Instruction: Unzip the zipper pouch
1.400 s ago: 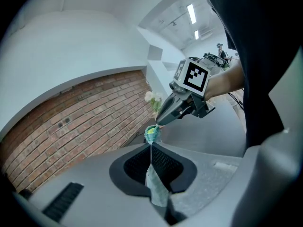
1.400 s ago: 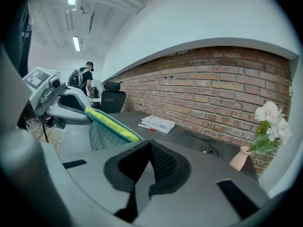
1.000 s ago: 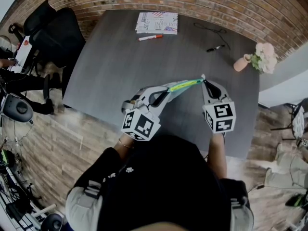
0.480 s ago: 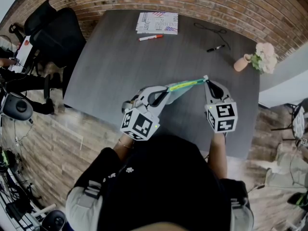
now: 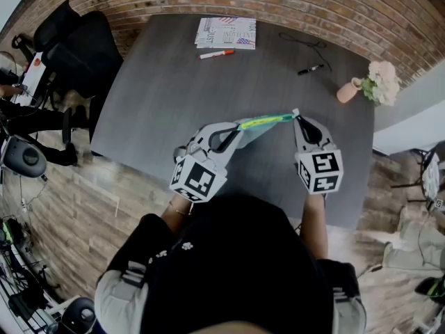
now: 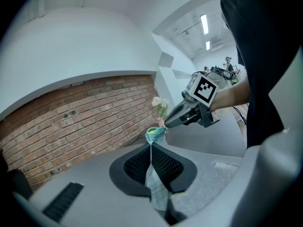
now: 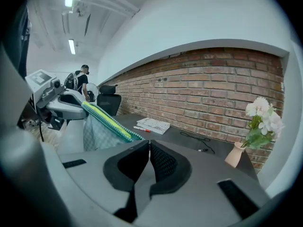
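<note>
Head view shows my two grippers holding a teal checked fabric zipper pouch [image 5: 263, 124] with a yellow-green top edge, stretched between them in the air above the near part of a dark grey table [image 5: 174, 82]. My left gripper [image 5: 238, 126] is clamped tight on one end, with the cloth squeezed between its black pads and hanging out below them. My right gripper [image 5: 295, 115] has just been easing its jaws apart a little. Only a thin slit shows between them, and their very tips pinch the pouch's other end.
</note>
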`<state>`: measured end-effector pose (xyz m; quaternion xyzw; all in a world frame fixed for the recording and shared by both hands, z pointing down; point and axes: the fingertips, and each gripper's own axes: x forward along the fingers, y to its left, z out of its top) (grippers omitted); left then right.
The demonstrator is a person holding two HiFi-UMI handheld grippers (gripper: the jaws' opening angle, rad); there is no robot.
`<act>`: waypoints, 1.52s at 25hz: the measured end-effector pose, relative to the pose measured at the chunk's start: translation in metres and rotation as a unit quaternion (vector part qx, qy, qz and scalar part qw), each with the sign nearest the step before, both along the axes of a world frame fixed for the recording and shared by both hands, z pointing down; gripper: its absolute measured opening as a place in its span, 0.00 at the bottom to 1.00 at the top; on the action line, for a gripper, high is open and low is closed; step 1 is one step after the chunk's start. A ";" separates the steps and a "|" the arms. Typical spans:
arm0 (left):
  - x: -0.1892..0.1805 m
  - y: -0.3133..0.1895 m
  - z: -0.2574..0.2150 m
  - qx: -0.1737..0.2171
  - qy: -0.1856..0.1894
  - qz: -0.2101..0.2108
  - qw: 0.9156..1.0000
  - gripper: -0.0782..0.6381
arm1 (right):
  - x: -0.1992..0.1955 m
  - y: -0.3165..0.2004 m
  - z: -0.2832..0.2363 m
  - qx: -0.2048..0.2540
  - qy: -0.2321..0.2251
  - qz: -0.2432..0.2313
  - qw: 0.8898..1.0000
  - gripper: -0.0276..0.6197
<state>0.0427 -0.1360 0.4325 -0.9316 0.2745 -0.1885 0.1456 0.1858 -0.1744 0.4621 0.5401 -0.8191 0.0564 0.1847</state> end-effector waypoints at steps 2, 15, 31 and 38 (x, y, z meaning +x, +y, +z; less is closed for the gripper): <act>-0.005 -0.004 -0.003 -0.007 0.017 -0.013 1.000 0.12 | -0.002 0.000 -0.001 0.008 -0.016 0.002 1.000 0.08; -0.037 -0.023 -0.010 -0.013 0.040 -0.077 0.996 0.12 | -0.007 0.007 -0.029 0.064 -0.151 0.026 0.986 0.04; -0.043 -0.025 -0.006 -0.032 0.055 -0.093 0.994 0.12 | -0.022 0.015 -0.035 0.070 -0.153 0.009 0.986 0.04; -0.044 -0.024 -0.005 -0.029 0.049 -0.092 0.994 0.12 | -0.023 0.015 -0.030 0.064 -0.154 0.008 0.986 0.04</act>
